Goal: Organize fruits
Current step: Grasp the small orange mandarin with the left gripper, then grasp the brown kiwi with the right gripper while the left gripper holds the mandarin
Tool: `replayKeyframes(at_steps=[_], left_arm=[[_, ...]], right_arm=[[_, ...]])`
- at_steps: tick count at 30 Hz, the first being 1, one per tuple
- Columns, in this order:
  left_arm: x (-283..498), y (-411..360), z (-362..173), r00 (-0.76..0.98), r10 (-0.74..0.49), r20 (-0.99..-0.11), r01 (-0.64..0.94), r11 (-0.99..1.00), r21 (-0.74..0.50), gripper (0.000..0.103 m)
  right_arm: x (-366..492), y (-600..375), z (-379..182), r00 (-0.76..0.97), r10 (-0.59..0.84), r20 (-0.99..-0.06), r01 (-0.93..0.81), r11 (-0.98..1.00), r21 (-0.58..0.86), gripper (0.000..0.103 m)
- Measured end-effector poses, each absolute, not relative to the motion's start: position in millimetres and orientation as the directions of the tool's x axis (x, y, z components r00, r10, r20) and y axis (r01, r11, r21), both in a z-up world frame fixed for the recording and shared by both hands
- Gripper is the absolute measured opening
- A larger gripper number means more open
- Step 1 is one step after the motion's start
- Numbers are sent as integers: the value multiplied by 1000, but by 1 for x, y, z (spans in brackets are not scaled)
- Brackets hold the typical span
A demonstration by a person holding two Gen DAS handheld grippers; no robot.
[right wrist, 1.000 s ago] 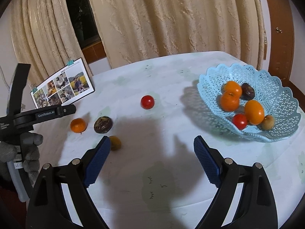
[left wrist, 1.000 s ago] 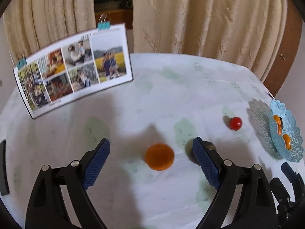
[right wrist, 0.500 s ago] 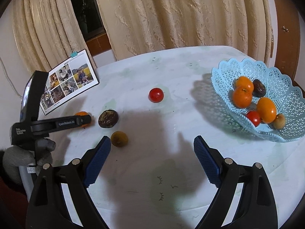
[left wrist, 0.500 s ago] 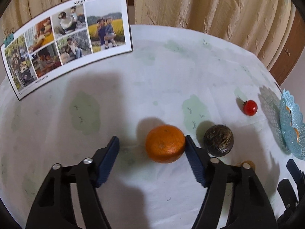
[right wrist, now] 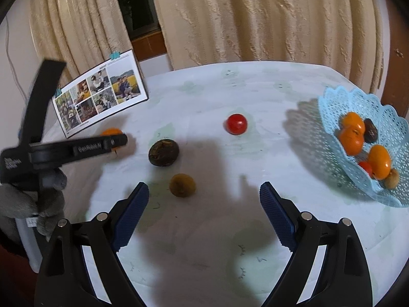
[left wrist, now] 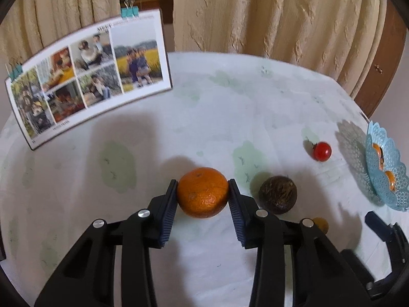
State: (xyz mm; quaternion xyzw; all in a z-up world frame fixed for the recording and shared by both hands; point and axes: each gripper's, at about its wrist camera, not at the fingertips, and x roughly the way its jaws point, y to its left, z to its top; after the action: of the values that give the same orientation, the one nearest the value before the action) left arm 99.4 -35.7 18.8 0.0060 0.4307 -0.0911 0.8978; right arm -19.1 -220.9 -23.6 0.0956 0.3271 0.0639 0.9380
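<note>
My left gripper (left wrist: 202, 192) is shut on an orange (left wrist: 202, 192) that rests on the white tablecloth; the blue pads touch both its sides. In the right wrist view the orange (right wrist: 110, 131) peeks out behind the left gripper (right wrist: 116, 140). A dark brown round fruit (left wrist: 277, 194) (right wrist: 163, 152), a small yellow-brown fruit (left wrist: 320, 224) (right wrist: 182, 185) and a red tomato (left wrist: 322, 151) (right wrist: 236, 124) lie loose on the table. The light blue lattice basket (right wrist: 332, 112) (left wrist: 373, 140) at the right holds several fruits. My right gripper (right wrist: 204, 206) is open and empty, hovering near the yellow-brown fruit.
A photo collage board (left wrist: 87, 76) (right wrist: 99, 92) stands at the table's back left, held by clips. Beige curtains (right wrist: 255, 18) hang behind the round table (right wrist: 204, 255). A wooden door (left wrist: 383, 64) is at the far right.
My left gripper moved forward around the orange and closed on it. My right gripper drifted slightly toward the loose fruits and stayed open.
</note>
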Motion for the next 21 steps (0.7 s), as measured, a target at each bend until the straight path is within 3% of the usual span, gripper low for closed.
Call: replayKeyframes(at_steps=[5,14,19,21], left_arm=[[94,-31,37,649,-155,-744,156,985,-70,39],[87,-26,55,675,-172,-717,152,984,-93,39],[84,-24,60,682,-177,-709,149,984,-102,39],[84,-24,61,684,-179,-707,149,983,-104,39]], right_arm=[[-7,-205,-25,760,186,-623,-87,979,186,82],[15,-187,-38,708,182,-682,-110,983,148,52],[19,-187,-42,692,182,-698,-106,983,151,30],[18,-189,-42,695,181,-696,-101,983,156,29]])
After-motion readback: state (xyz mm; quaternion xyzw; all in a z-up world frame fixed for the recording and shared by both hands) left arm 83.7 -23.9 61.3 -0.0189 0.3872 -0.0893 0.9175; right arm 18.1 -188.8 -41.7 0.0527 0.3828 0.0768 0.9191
